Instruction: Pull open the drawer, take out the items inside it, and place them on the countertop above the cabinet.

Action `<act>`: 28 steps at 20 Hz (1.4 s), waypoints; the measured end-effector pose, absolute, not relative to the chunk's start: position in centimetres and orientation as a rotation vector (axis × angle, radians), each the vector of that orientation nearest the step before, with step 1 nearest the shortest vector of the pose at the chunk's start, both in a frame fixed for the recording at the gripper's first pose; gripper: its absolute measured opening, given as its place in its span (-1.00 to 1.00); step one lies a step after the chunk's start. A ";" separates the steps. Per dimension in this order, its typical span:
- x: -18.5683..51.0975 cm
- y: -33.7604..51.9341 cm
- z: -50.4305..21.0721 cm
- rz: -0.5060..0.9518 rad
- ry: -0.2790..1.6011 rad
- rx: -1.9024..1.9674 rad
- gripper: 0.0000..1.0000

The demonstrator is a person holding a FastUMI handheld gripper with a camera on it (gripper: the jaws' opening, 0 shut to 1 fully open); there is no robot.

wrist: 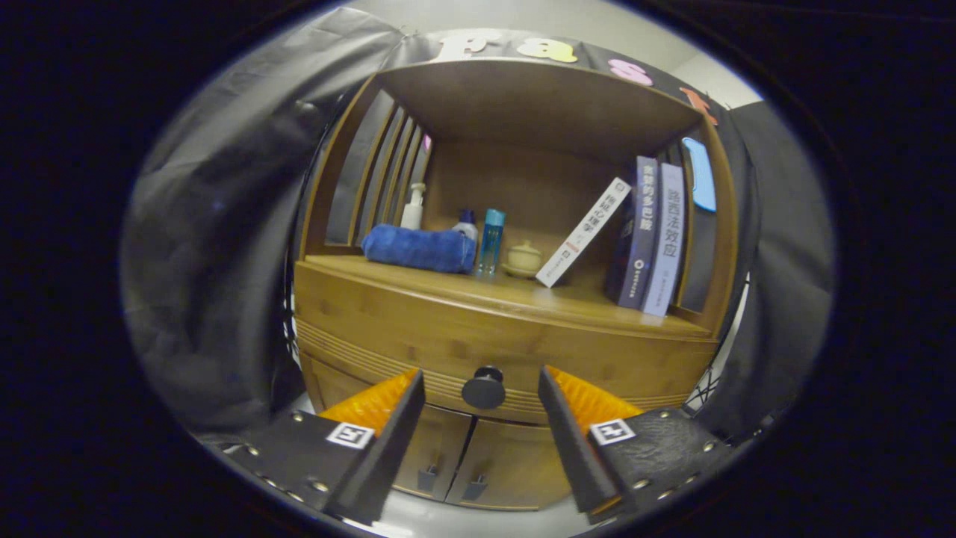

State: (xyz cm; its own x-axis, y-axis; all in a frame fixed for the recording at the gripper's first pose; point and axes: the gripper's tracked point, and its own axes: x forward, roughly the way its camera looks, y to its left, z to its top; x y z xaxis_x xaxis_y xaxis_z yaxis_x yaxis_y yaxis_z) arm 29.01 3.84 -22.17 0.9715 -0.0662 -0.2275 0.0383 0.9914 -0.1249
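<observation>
Your gripper is wide open and holds nothing. The round knob of the drawer sits between the fingers, not touching them (the drawer is shut). Above it, on the bench, a blue cloth lies near the left edge, with bottles and a small pot beside it. Books lean at the right edge.

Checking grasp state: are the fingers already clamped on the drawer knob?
No. The gripper is open, its fingers on either side of the drawer knob with gaps showing, and the drawer is closed.
</observation>
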 end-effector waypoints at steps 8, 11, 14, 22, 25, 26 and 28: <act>33.5 2.3 -26.7 -0.106 0.330 -0.110 0.33; 33.6 2.7 -26.7 -0.113 0.325 -0.077 0.10; 33.7 2.6 -26.9 -0.123 0.313 -0.087 -0.14; 33.4 2.5 -27.3 -0.141 0.361 0.043 -0.49; 32.3 2.7 -27.2 -0.141 0.364 0.063 -0.49; 31.4 2.7 -27.1 -0.138 0.362 0.057 -0.49; 29.8 2.9 -26.8 -0.129 0.360 0.039 -0.49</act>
State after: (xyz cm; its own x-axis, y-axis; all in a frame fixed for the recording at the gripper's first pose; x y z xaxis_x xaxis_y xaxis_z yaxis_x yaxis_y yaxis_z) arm 29.80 2.92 -26.79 0.9279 -0.1193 -0.3532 0.1331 0.9910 0.0152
